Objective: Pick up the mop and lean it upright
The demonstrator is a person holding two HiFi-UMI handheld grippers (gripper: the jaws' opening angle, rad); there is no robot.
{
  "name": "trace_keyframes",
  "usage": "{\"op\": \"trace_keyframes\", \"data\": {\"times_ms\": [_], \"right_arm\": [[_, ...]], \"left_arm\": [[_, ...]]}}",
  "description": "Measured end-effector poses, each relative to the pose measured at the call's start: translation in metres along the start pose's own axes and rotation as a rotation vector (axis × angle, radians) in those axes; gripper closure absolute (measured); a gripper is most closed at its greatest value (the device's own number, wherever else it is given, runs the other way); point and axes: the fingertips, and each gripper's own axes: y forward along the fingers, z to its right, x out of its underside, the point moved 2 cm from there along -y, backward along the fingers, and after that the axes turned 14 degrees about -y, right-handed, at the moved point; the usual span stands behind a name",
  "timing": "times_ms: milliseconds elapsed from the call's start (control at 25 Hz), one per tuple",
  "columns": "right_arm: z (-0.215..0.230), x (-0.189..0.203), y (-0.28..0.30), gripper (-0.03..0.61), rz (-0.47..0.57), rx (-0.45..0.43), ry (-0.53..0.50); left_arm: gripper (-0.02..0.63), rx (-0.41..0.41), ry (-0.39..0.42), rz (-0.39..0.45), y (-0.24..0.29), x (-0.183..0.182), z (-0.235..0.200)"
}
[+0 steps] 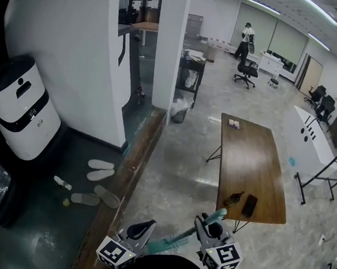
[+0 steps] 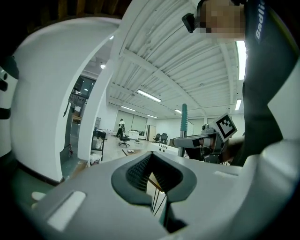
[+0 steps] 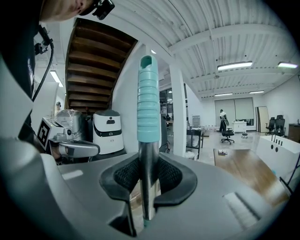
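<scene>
Teal-gripped mop [image 3: 148,101] | metal shaft clamped between right gripper [image 3: 149,165] pads; teal grip sticks out just past them; head view shows it slanting down between both grippers | left gripper [image 2: 151,158] pads closed together, empty; beside the mop, not touching

Teal ribbed grip [image 3: 147,101] on silver mop handle [image 3: 148,161], brown wooden table [image 1: 249,161], black-and-white marker cube [image 1: 227,258], white-and-black machine [image 1: 19,112].

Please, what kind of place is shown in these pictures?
Probably an open-plan office: a long wooden table, a wheeled office chair and strip lights on the ceiling.
</scene>
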Motion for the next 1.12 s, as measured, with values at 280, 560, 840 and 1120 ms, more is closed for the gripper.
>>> {"op": "trace_keyframes", "data": {"times_ms": [280, 560, 840, 1120], "right_arm": [[-0.018, -0.061, 0.037, 0.492, 0.051, 0.035, -0.046], [-0.017, -0.101, 0.083, 0.492, 0.115, 0.023, -0.077], [0.009, -0.136, 0.147, 0.492, 0.201, -0.039, -0.095], [0.059, -0.146, 0.223, 0.494, 0.284, -0.15, -0.063]], "left_arm": [[0.597, -0.049, -0.006, 0.059, -0.046, -0.027, -0.054], [0.597, -0.088, -0.036, 0.08, -0.056, -0.039, -0.098], [0.597, -0.173, -0.038, 0.082, -0.035, -0.055, -0.146], [0.597, -0.281, -0.008, 0.081, 0.029, -0.084, -0.192]]}}
